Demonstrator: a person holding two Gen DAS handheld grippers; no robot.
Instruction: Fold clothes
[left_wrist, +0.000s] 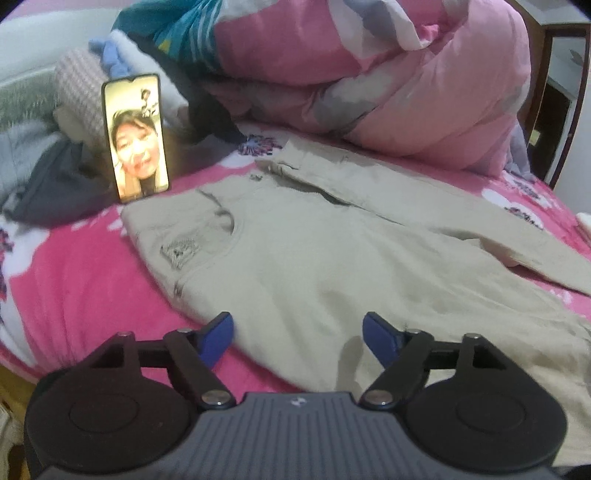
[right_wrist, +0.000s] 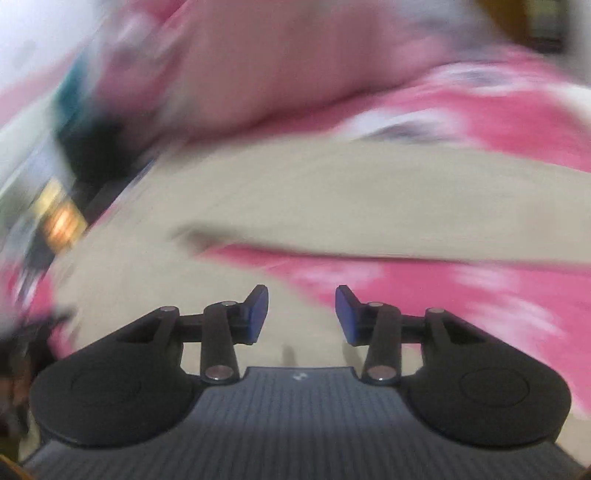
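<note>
A beige long-sleeved top (left_wrist: 314, 258) lies spread flat on the pink flowered bedspread (left_wrist: 74, 280), neckline toward the left, one sleeve stretched along its far side. My left gripper (left_wrist: 297, 334) hovers open over the near hem, blue pads wide apart with nothing between them. The right wrist view is heavily blurred by motion. It shows the same beige top (right_wrist: 332, 199), with a strip of pink bedspread (right_wrist: 424, 280) between body and sleeve. My right gripper (right_wrist: 301, 314) is open just above the cloth and holds nothing.
A lit phone (left_wrist: 135, 138) stands propped upright at the back left, against a pile of grey, white and blue clothes (left_wrist: 55, 122). A bulky pink quilt (left_wrist: 369, 74) fills the back of the bed. Dark furniture (left_wrist: 557, 92) stands at the far right.
</note>
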